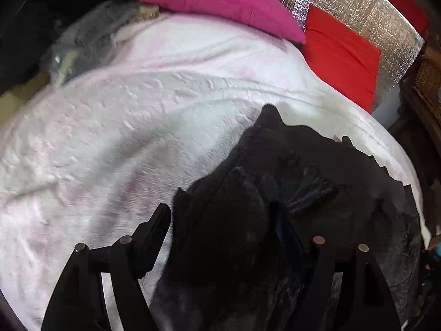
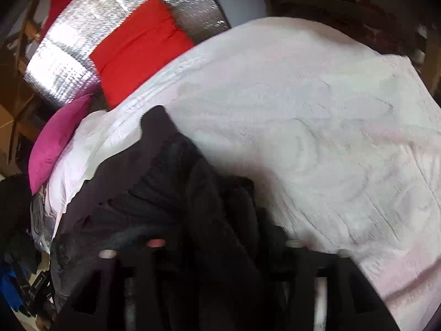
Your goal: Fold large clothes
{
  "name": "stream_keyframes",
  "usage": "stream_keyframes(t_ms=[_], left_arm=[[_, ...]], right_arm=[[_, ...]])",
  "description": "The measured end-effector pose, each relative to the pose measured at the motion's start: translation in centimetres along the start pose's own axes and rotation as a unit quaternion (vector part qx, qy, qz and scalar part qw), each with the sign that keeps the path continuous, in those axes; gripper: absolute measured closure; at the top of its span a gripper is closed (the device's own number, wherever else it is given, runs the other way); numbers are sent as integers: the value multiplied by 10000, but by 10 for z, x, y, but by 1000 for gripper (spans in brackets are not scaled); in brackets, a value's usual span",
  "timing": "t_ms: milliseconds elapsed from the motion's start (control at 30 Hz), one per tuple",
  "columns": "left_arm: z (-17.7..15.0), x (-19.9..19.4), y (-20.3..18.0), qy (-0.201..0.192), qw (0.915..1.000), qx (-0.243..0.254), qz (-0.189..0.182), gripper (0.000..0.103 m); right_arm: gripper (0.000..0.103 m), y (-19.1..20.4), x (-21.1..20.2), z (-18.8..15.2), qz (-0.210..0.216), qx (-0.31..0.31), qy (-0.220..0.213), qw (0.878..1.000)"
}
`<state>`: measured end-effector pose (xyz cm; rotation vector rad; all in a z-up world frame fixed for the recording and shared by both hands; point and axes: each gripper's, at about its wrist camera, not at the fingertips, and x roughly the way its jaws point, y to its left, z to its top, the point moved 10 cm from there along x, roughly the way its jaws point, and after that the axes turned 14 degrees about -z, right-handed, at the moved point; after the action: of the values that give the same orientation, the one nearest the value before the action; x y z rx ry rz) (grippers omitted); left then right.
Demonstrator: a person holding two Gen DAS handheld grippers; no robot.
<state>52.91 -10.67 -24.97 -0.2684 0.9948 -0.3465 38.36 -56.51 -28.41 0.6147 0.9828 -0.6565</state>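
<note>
A large black garment (image 1: pixel 303 171) lies crumpled on a bed covered by a pale pink-white blanket (image 1: pixel 124 127), near the bed's edge. In the left wrist view my left gripper (image 1: pixel 220 216) straddles a bunched fold of it. The jaws stand wide, and a sliver of blanket shows between the left finger (image 1: pixel 161 220) and the cloth. In the right wrist view the same garment (image 2: pixel 143 193) drapes over my right gripper (image 2: pixel 220 238). Its fingers are dark, blurred and half buried in cloth, so their hold is unclear.
A magenta pillow (image 1: pixel 220 0) and a red pillow (image 1: pixel 341 55) lean on a silver foil panel (image 1: pixel 358 5) at the head of the bed. A clear plastic bag with clothes (image 1: pixel 82 41) lies at the far left. Wicker furniture (image 1: pixel 430 77) stands beside the bed. The blanket (image 2: pixel 317 124) stretches out to the right.
</note>
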Motion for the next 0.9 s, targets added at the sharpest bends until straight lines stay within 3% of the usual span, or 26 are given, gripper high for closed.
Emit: stream_keyframes(t_ms=[67,200,367,500,667,733,800,900], left_arm=[[3,-21,-7,-228,9991,300,207,25],[2,-56,-20,-534,9959,651,321,24],[-16,-68,-21,-361,9967,709,142,24],[-37,-79,-30,-259,9951,922,252,24],[-64,-71,-20,183,9920,1105,575,24],[-79,-52,-7,530,9907,1067,658,16],[-82,-45,3,480,9938,841,538,10],[-80,-54,10,503,9977,404,222,10]], right_arm=[[42,-9,-10,-2,63,16,55,10000],[42,-20,-41,3,165,49,-313,9994],[42,-17,-74,-4,127,-107,-768,9969],[42,-4,-93,-15,130,-407,-1013,9939],[42,0,-91,-44,-15,-601,-796,9950],[41,-6,-76,-56,-154,-528,-474,9974],[41,-10,-58,-71,-260,-509,-135,9983],[41,-10,-69,-75,-417,-606,-384,9966]])
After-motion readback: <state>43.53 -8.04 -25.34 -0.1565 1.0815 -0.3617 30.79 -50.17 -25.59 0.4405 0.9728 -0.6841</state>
